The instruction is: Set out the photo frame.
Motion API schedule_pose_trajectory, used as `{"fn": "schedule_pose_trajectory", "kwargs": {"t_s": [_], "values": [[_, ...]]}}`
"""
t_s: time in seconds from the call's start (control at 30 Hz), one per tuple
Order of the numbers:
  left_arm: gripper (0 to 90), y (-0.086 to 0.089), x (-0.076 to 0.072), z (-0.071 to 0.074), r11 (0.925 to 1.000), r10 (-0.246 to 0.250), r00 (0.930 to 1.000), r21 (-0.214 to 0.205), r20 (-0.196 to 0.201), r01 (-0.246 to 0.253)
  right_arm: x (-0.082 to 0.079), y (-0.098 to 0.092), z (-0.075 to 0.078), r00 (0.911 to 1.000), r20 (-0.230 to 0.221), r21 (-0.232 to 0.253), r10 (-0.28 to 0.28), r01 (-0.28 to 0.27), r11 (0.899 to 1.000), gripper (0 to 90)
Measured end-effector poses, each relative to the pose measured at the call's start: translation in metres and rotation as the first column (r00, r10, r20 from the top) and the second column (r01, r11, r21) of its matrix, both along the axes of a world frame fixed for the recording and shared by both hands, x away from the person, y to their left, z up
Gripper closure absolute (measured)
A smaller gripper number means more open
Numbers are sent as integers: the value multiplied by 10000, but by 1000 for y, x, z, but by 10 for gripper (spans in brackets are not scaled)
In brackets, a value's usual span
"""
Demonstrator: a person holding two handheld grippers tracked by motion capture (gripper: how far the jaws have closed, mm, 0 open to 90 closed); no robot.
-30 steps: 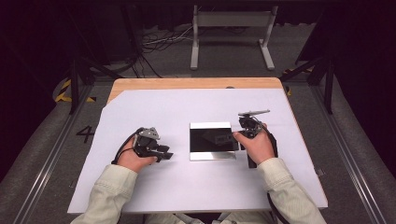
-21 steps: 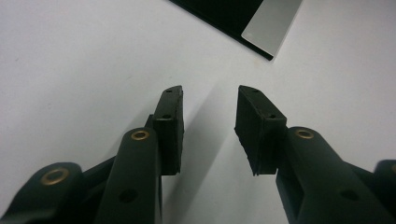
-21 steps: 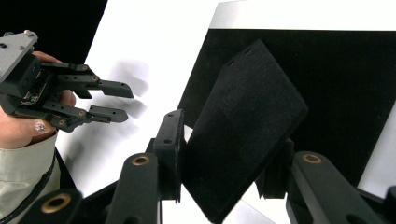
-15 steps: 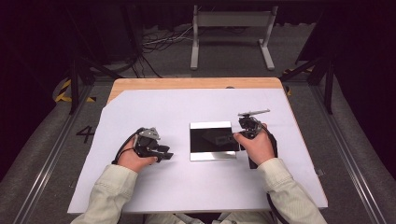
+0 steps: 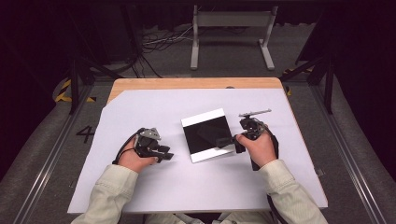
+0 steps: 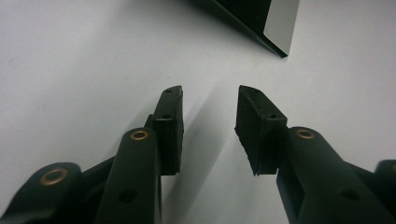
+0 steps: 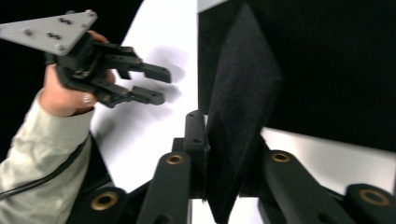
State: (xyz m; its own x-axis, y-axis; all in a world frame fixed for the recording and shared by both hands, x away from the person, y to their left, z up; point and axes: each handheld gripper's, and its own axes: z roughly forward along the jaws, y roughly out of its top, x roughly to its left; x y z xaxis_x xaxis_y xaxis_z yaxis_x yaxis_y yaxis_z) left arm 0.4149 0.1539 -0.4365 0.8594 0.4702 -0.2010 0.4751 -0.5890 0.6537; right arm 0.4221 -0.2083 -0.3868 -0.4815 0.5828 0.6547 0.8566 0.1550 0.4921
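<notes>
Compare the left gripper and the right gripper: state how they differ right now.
The left gripper is open with nothing between its jaws; the right gripper has just been closing and pinches a black cloth. The left gripper rests on the white sheet, apart from the black panel; the right gripper reaches over that panel. Both are black, hand-held and two-jawed.

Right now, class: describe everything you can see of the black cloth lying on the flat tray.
The black cloth looks like soft, matte felt. It lies across the flat tray, whose pale bands show at the far and near edges, on the white sheet. The right gripper has just been closing and pinches a raised fold of it between its jaws. The left gripper rests apart, open.
</notes>
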Motion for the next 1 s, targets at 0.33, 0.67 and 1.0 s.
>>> {"fn": "schedule_pose_trajectory", "kwargs": {"t_s": [0.33,0.67,1.0], "values": [[624,-1,0,0,10000,-21,10000,26,51,21,-5,0,1,9995,184,682,267,-279,9973,871],[624,-2,1,-1,10000,-68,10000,69,6,68,-9,-5,4,9916,1277,940,-221,101,9955,872],[624,-3,1,-2,10000,-55,10000,75,21,55,-8,-12,-5,9547,2947,755,-424,210,9969,871]]}}
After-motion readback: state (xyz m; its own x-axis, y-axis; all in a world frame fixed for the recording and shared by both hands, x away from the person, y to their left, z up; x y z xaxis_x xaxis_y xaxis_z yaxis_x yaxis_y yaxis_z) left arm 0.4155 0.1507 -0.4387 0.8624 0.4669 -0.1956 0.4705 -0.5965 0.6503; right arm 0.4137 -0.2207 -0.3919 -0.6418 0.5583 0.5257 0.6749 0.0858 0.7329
